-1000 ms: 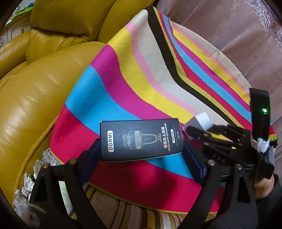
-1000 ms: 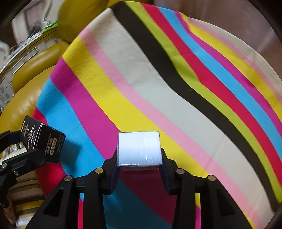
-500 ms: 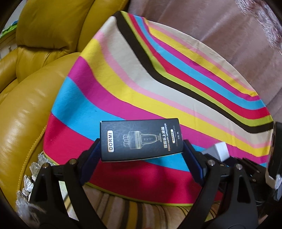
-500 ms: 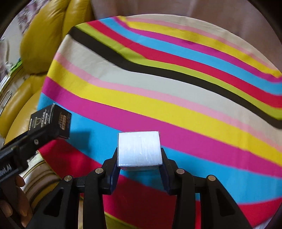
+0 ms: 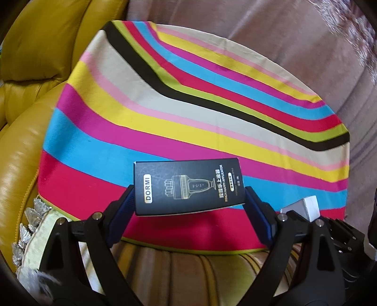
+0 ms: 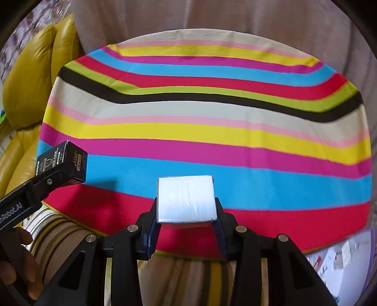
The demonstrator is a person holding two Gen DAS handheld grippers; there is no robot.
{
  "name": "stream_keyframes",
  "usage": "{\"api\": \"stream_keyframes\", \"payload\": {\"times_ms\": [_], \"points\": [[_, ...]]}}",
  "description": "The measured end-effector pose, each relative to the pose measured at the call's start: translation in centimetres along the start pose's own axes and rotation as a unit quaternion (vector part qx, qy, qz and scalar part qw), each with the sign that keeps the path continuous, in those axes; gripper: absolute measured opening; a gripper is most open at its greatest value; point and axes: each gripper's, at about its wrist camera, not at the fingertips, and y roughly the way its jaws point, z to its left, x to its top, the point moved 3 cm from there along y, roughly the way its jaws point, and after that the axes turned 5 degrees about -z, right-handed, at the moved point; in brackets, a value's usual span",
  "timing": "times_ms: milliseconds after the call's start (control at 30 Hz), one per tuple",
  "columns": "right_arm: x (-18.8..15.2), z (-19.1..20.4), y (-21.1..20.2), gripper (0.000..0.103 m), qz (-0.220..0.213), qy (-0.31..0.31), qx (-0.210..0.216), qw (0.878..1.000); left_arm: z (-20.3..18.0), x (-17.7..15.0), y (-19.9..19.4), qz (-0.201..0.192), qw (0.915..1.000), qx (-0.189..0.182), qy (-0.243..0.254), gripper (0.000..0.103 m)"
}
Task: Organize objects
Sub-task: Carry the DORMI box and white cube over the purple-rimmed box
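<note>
My left gripper [image 5: 189, 202] is shut on a black DORMI box [image 5: 188, 186] held crosswise above the near edge of a round striped tablecloth [image 5: 188, 113]. The box also shows at the left of the right wrist view [image 6: 61, 162]. My right gripper [image 6: 186, 219] is shut on a white square box [image 6: 186, 199], held above the cloth's near red stripe [image 6: 259, 226]. That white box shows at the lower right of the left wrist view [image 5: 304, 208].
A yellow leather sofa [image 5: 26, 131] stands left of the table. A taupe curtain [image 6: 212, 16] hangs behind it. A striped under-cloth [image 5: 188, 270] hangs below the near edge. Papers [image 6: 339, 259] lie at the lower right.
Both grippers have pulled back and turned right, so the whole striped cloth and the curtain behind it have come into view. Both boxes stay gripped.
</note>
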Motion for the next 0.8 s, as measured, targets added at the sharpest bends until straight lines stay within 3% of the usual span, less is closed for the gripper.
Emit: {"api": "stream_keyframes", "payload": {"times_ms": [467,800], "points": [[-4.3,-8.0,-5.5,0.041,-0.016,0.081,-0.057,0.995,-9.5,-2.8,-1.0,0.024,0.9934,-0.060,0.094,0.090],[-8.5,-14.8,-10.0,0.041,-0.023,0.149,-0.102,0.983,-17.9,-6.4,-2.1,0.057,0.9748,-0.128,0.173,0.090]]}}
